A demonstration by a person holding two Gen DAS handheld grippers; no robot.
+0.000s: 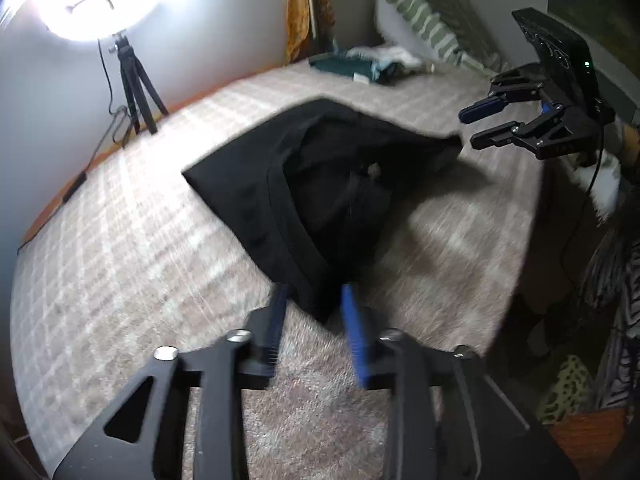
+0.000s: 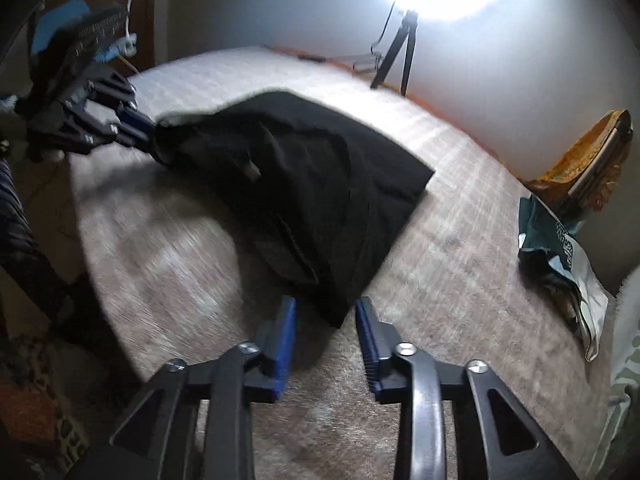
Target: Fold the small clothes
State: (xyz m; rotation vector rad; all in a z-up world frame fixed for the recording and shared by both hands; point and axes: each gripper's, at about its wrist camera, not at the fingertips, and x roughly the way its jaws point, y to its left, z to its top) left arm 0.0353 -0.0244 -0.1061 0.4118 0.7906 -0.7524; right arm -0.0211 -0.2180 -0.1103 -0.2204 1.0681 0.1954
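A black garment (image 1: 320, 184) lies partly folded on the beige checked bed cover (image 1: 120, 240); it also shows in the right wrist view (image 2: 304, 184). My left gripper (image 1: 314, 296) is open, its blue-padded fingers on either side of the garment's near corner, not pinching it. My right gripper (image 2: 325, 308) is open too, its fingers on either side of the opposite corner. In the left wrist view the right gripper (image 1: 466, 128) hovers open just off the garment's far right corner. In the right wrist view the left gripper (image 2: 140, 128) sits at the garment's left corner.
A bright lamp on a tripod (image 1: 136, 80) stands by the wall beyond the bed. A pile of teal and white clothes (image 1: 360, 66) lies at the bed's far end; it also shows in the right wrist view (image 2: 560, 264). A striped pillow (image 1: 424, 20) leans there.
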